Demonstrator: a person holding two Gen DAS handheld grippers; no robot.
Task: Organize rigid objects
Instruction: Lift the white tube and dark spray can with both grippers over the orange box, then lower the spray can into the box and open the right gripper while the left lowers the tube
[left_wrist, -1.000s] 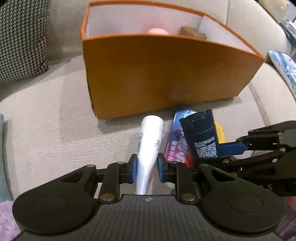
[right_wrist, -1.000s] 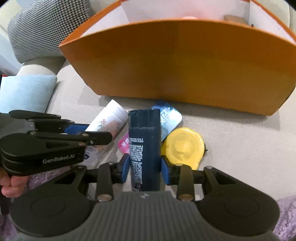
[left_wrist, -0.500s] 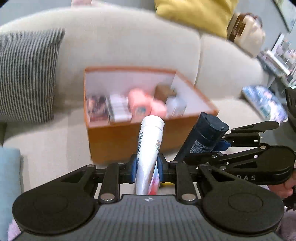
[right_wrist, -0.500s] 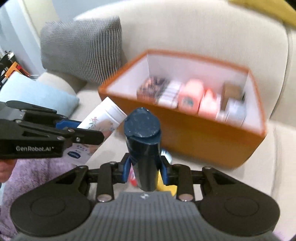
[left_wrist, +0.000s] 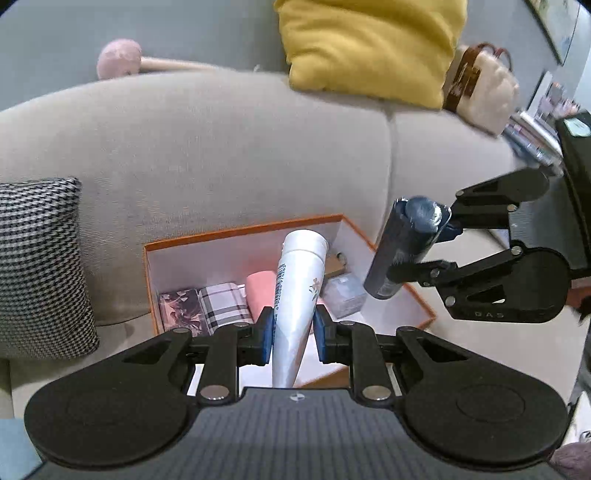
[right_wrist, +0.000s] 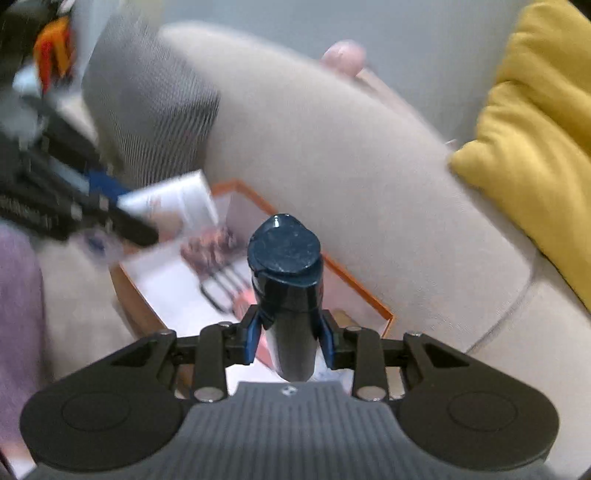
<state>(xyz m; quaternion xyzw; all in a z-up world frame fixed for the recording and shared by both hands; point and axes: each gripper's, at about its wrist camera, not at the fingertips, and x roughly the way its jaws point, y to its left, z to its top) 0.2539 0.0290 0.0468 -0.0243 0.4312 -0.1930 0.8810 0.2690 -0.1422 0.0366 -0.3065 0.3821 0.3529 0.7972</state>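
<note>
Two grippers are hanging above one orange box (left_wrist: 258, 230) sitting on the seat of a grey sofa (left_wrist: 221, 140), against its backrest. The left gripper (left_wrist: 293, 332) is clamping its blue pads on one white tube (left_wrist: 301, 280), whose wide capped end is pointing out over the open box. The right gripper (right_wrist: 290, 332) is gripping one dark blue bottle (right_wrist: 286, 291) around its body, cap end forward; in the left wrist view this bottle (left_wrist: 402, 251) is tilting above the box's right wall, held in the right gripper (left_wrist: 448, 243).

Inside the box, a row of items is lying along the near wall: one floral packet (left_wrist: 177, 306), one plaid packet (left_wrist: 223, 302), one pink item (left_wrist: 260, 288), one clear wrapped block (left_wrist: 341, 295) and one brown item (left_wrist: 334, 264) behind it. More may be hidden behind the tube.

Around the sofa, one houndstooth cushion (left_wrist: 40, 266) is leaning at the left, one yellow cushion (left_wrist: 369, 44) is resting on the backrest top, with one cream and brown bag (left_wrist: 480, 92) to its right and one pink round-headed stick (left_wrist: 122, 62) behind. The right wrist view is blurring heavily, so the box (right_wrist: 354, 284) contents there are unclear
</note>
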